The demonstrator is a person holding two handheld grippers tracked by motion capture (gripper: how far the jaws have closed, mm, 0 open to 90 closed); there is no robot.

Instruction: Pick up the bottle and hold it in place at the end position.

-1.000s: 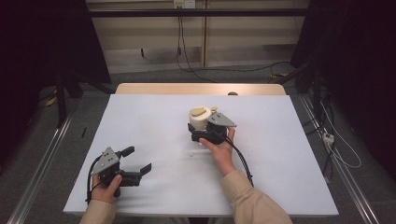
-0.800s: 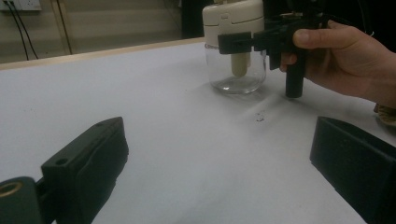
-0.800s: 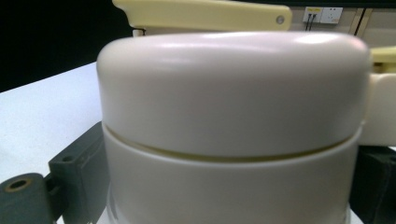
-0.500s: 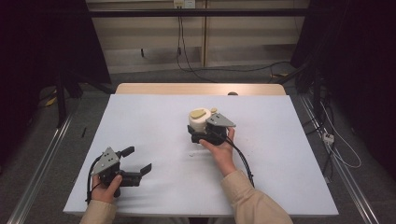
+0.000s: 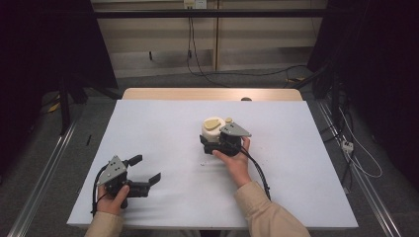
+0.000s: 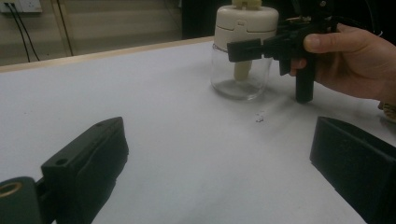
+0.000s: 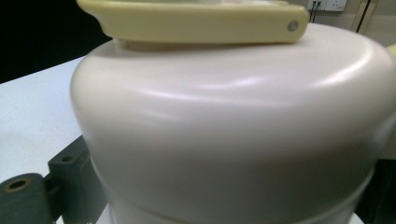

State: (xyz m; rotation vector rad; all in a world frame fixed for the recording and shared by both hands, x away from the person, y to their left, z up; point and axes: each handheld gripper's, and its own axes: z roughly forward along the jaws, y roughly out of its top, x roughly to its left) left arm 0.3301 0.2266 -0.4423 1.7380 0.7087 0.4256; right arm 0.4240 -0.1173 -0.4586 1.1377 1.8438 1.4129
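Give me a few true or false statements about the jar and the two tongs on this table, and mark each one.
1. The clear glass jar with the cream plastic lid stands upright on the white table. True.
2. The left tongs grip the jar. False: they sit open near the table's front edge, well apart from it.
3. The right tongs sit at the jar's cream lid. True.
4. The jar is full of dark liquid. False: its glass looks clear, with a pale stem inside.
5. A few small white crumbs lie on the table near the jar. True.
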